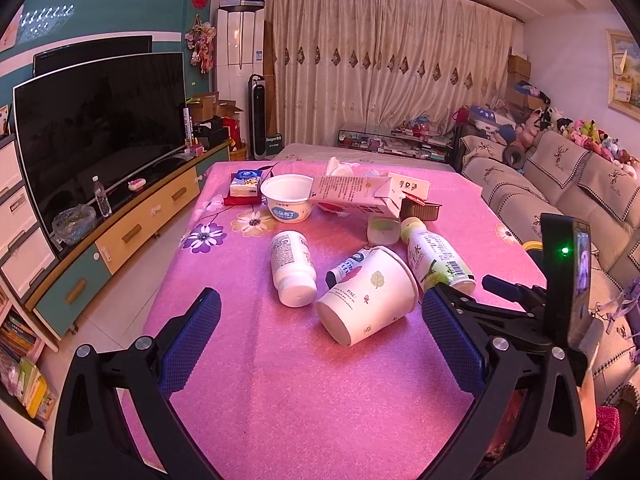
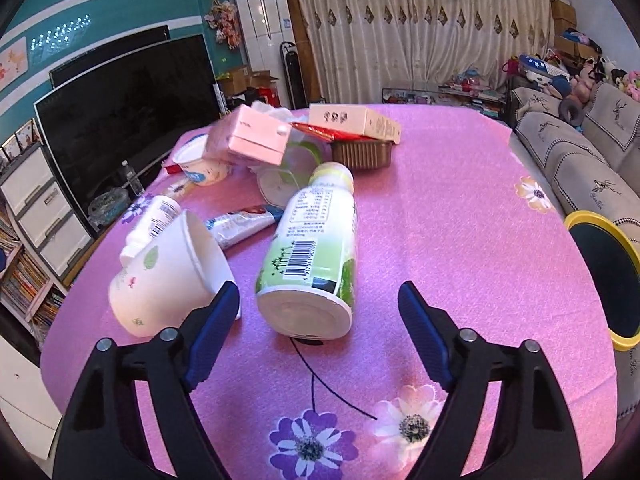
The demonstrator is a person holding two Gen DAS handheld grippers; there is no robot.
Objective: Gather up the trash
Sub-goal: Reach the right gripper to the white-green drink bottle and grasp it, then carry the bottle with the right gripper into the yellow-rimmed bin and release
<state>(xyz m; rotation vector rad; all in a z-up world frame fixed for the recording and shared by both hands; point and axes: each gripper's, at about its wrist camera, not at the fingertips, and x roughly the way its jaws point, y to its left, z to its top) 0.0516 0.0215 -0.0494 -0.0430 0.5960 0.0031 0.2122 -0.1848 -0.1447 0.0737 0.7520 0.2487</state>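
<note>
Right gripper (image 2: 320, 312) closing in on the green-and-white bottle (image 2: 310, 256), jaws spread, nothing gripped! The bottle lies on its side dead ahead, flat base toward the gripper, long axis running away along the gripper's line, cap at the far end. Smooth plastic, glossy label. Just left of the left finger sits a tipped paper cup (image 2: 168, 276), matte, tapered. The right hand is nearer; I'd judge the bottle is next. Left gripper (image 1: 320, 320) hangs spread and empty, cup just ahead.
</note>
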